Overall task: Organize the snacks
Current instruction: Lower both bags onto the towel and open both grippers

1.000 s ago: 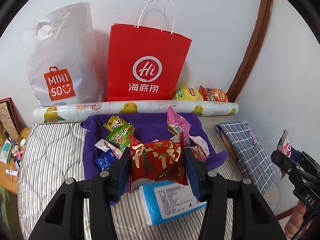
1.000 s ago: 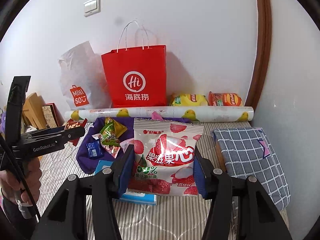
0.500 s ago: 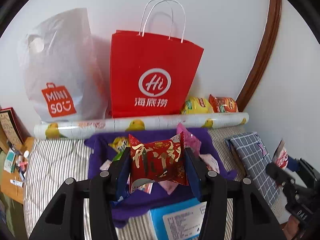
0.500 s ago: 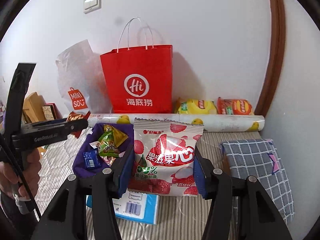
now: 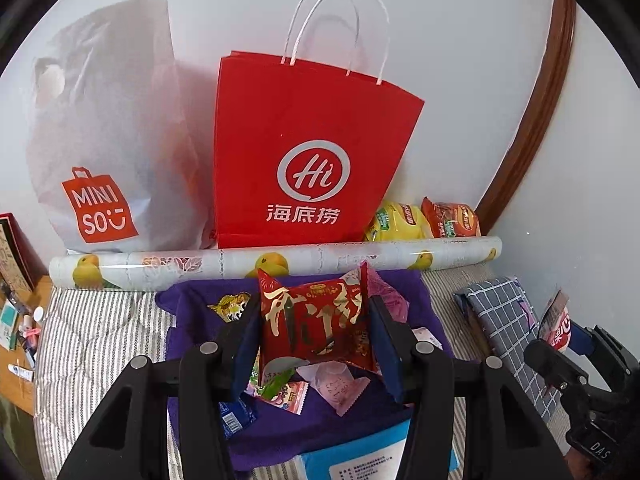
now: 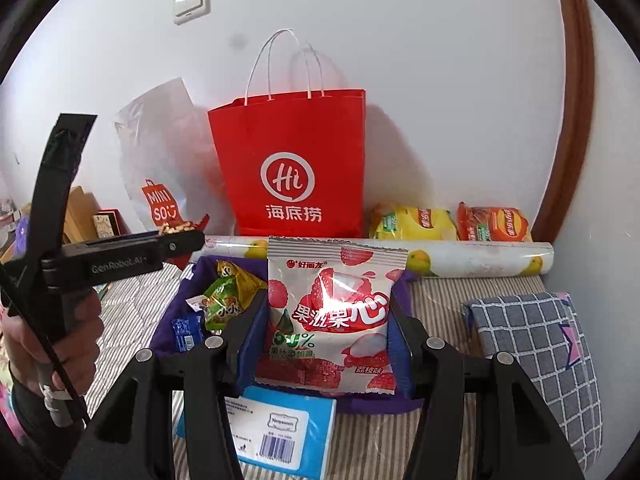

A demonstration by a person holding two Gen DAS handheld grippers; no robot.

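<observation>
Both pairs of jaws are pressed onto snack packs. A red pack with gold writing is squeezed between the blue pads of the left gripper. It is held up in the air over a purple cloth. A white and red fruit candy pack is squeezed between the pads of the right gripper, and it is held upright.

On the purple cloth, small loose snacks are seen. In the right wrist view a green pack and a small blue pack lie at about 9 o'clock from the candy pack. A blue and white box lies at 6 o'clock, just under the held pack.

A red paper bag is stood against the wall at 12 o'clock. A white plastic bag is stood just beside it, at 10 o'clock. A long roll with yellow fruit pictures is laid in front of both bags. A yellow chip bag and an orange chip bag are seen behind the roll at 2 o'clock. A folded checked cloth lies on the striped bed cover at 3 o'clock.
</observation>
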